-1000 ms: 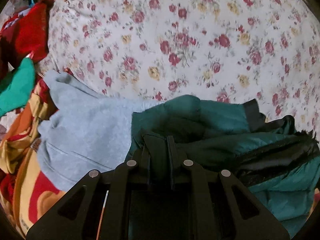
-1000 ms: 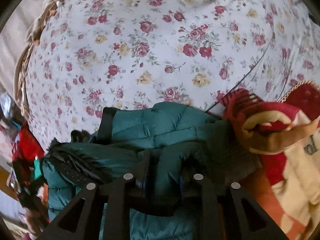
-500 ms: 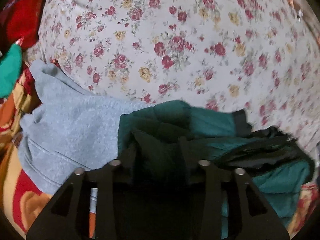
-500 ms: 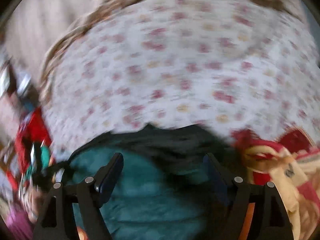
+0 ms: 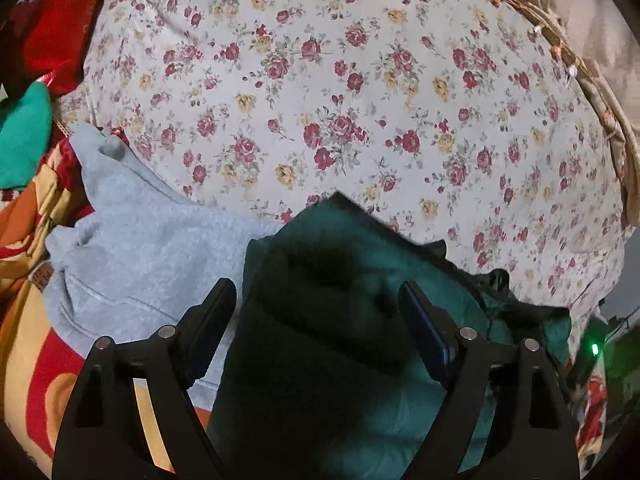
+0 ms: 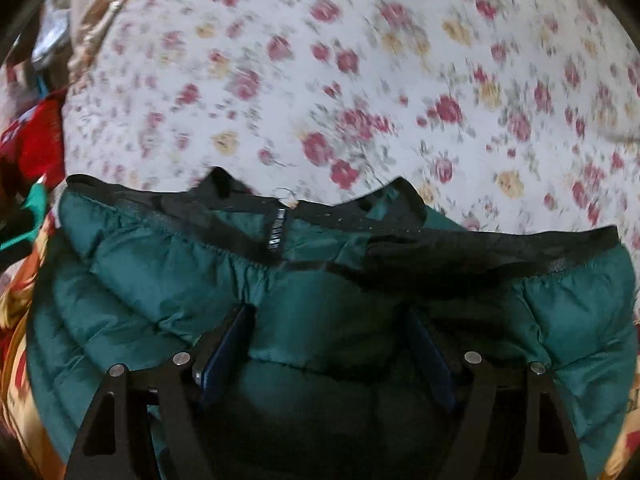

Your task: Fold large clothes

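I am letting go of the dark green quilted puffer jacket, lying bunched on the floral bedsheet. My left gripper has just been opening; my right gripper is standing wide, jacket between unpinched. I should regrip at its black-trimmed edge.

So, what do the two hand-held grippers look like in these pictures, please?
Both look alike. The left hand-held gripper and the right hand-held gripper each have a matte black frame with triangular cut-outs and round silver rivets. The fingers carry flat dark blue pads on their inner faces. No cables, markings, hands or sleeves are visible.
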`<state>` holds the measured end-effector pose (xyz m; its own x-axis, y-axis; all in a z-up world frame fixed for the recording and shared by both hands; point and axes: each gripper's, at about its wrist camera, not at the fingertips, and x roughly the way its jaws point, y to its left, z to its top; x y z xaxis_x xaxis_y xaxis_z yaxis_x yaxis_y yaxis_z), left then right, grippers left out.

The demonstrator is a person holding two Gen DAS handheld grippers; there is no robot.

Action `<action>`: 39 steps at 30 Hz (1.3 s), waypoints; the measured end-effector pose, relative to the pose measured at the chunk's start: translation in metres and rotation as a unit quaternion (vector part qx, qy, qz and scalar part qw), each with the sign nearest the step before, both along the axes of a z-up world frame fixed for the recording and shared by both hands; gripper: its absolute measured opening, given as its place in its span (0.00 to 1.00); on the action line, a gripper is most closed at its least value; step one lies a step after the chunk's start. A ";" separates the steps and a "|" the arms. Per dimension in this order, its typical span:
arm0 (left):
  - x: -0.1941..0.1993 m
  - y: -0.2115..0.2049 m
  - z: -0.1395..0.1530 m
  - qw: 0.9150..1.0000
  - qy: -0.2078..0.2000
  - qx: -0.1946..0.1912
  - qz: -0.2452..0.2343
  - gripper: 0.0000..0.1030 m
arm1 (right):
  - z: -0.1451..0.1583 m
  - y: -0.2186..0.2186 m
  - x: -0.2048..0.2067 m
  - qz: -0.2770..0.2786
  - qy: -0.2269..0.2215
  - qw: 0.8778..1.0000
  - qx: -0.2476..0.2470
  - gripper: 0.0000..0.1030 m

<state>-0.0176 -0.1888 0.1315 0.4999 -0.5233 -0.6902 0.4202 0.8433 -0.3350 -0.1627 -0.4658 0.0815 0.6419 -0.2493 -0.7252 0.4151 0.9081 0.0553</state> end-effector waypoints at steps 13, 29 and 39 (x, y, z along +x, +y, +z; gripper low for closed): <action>-0.017 -0.047 -0.031 0.996 -0.032 0.076 -0.022 0.81 | 0.051 -0.019 -0.075 -0.002 -0.043 0.998 -0.040 0.75; 0.001 -0.069 -0.054 0.993 -0.045 0.104 -0.014 0.88 | -0.011 -0.103 -0.062 -0.085 -0.028 0.996 0.003 0.81; 0.000 -0.070 -0.056 0.993 -0.050 0.110 -0.012 0.92 | 0.031 -0.074 -0.097 -0.071 -0.062 0.996 -0.001 0.81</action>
